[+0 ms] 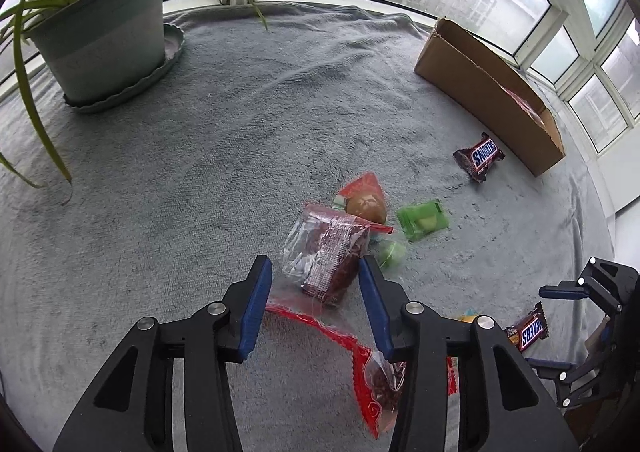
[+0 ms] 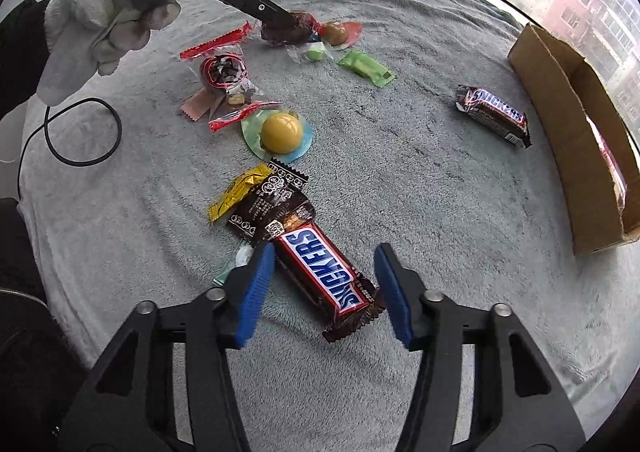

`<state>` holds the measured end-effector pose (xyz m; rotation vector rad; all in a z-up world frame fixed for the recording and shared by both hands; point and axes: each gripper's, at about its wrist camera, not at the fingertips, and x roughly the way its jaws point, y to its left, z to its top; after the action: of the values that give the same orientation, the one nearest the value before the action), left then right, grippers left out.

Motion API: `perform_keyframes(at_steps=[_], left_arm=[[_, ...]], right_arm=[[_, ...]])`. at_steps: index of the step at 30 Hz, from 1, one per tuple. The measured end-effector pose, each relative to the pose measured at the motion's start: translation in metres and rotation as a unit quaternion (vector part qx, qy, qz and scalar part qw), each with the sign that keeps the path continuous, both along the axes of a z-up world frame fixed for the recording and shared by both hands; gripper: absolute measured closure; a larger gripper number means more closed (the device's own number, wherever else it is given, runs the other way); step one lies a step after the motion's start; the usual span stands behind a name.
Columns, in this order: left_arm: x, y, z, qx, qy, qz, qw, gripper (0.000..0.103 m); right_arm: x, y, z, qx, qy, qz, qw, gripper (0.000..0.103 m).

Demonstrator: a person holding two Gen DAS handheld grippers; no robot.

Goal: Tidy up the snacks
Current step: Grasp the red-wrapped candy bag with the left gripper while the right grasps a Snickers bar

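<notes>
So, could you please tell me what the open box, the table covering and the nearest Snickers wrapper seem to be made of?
The open box looks like plain brown cardboard, matte, with raw cut edges. The table covering seems to be a grey fleece or terry cloth: fuzzy nap, soft wrinkles. The nearest Snickers wrapper appears to be glossy printed plastic film, judging by its sheen and crimped, serrated ends.

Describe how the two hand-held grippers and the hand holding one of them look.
Both hand-held grippers, left and right, have black open-frame arms, silver rivets and ribbed blue pads. The left one's body reads "GenRobot.AI". The hand on it wears a white knit glove and a dark sleeve.
</notes>
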<state>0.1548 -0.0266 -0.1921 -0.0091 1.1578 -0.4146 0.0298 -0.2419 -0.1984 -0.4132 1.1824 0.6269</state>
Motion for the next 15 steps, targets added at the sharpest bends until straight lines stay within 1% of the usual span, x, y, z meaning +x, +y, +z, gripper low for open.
perform_keyframes(at_steps=[3,6,9,10,14,15], left_arm=[[0.0,-0.002,-0.001,-0.003,0.002,-0.002,1.0,0.059],[-0.001,-0.002,-0.002,-0.003,0.002,-0.004,1.0,0.059],[-0.002,-0.004,-0.004,-0.003,0.002,-0.007,1.0,0.059],[-0.002,-0.004,-0.004,-0.003,0.002,-0.007,1.0,0.059],[-0.002,-0.003,-0.01,-0.001,0.009,-0.003,1.0,0.06],[-0.002,-0.003,-0.011,-0.002,0.006,-0.001,1.0,0.062]], right_arm=[[-0.001,0.0,-0.003,-0.007,0.002,0.003,1.0,0.055],[0.0,-0.004,-0.003,0.006,0.011,-0.006,1.0,0.058],[0.002,-0.008,-0.002,0.016,0.018,-0.015,1.0,0.063],[0.002,-0.008,-0.002,0.017,0.019,-0.016,1.0,0.063],[0.0,-0.002,-0.003,0.005,0.016,-0.01,1.0,0.063],[0.001,0.0,-0.005,0.001,0.017,-0.009,1.0,0.063]])
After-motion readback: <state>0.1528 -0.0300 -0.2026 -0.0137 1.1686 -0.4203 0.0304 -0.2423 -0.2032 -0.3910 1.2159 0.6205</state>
